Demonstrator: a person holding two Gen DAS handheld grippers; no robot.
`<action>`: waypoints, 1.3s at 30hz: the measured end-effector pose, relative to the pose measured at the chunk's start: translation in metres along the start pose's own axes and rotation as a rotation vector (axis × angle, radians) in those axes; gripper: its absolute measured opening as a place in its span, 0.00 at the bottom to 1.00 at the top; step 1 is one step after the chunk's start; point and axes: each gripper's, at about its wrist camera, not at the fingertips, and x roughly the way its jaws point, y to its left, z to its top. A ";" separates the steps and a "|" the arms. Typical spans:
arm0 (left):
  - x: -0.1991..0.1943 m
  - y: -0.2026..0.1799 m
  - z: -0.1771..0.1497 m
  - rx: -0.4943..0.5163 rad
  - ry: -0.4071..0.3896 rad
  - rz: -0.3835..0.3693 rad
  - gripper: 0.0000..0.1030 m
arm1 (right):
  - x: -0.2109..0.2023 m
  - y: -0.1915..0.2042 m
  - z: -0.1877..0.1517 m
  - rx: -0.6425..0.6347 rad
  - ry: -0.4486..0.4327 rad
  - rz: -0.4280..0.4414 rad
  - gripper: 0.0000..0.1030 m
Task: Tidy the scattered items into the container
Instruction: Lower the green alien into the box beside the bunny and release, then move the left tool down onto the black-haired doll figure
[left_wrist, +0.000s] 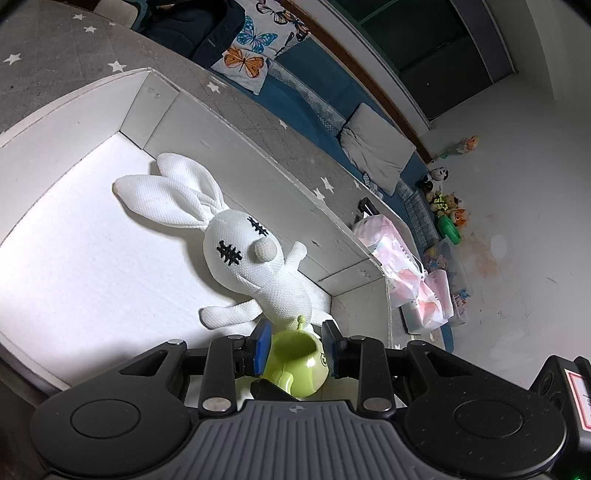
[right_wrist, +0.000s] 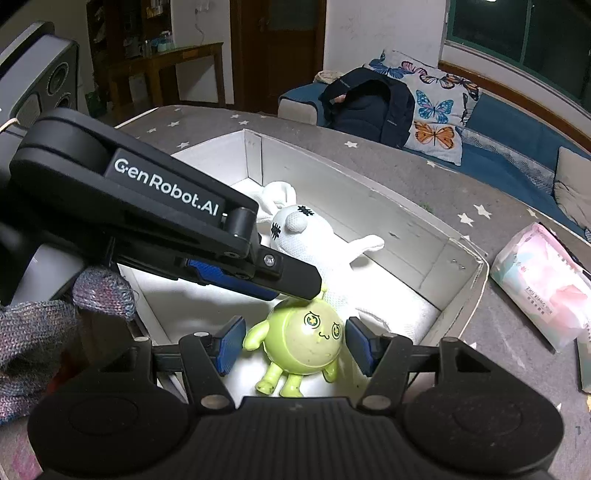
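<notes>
The left hand-held gripper (left_wrist: 296, 341) grasped the green toy (right_wrist: 303, 341) inside the box (right_wrist: 463, 291), beside the rabbit (left_wrist: 255, 258); the right hand-held gripper (right_wrist: 295, 345) straddled it, released. Letting go low should prevent a bounce.

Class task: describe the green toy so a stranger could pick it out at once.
Find the big white box on the grey starred cover. Inside lies a white rabbit; at its feet, between both tongs, is the green toy: round, lime, glossy plastic, with a cartoon face and stubby limbs.
</notes>
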 end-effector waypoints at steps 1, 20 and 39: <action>-0.001 -0.002 -0.001 0.007 -0.005 0.000 0.31 | -0.002 0.000 -0.001 0.003 -0.005 0.000 0.59; -0.061 -0.030 -0.032 0.143 -0.119 0.000 0.31 | -0.086 0.019 -0.033 0.055 -0.215 0.015 0.61; -0.113 -0.016 -0.101 0.192 -0.179 0.049 0.32 | -0.101 0.069 -0.103 0.043 -0.211 0.057 0.73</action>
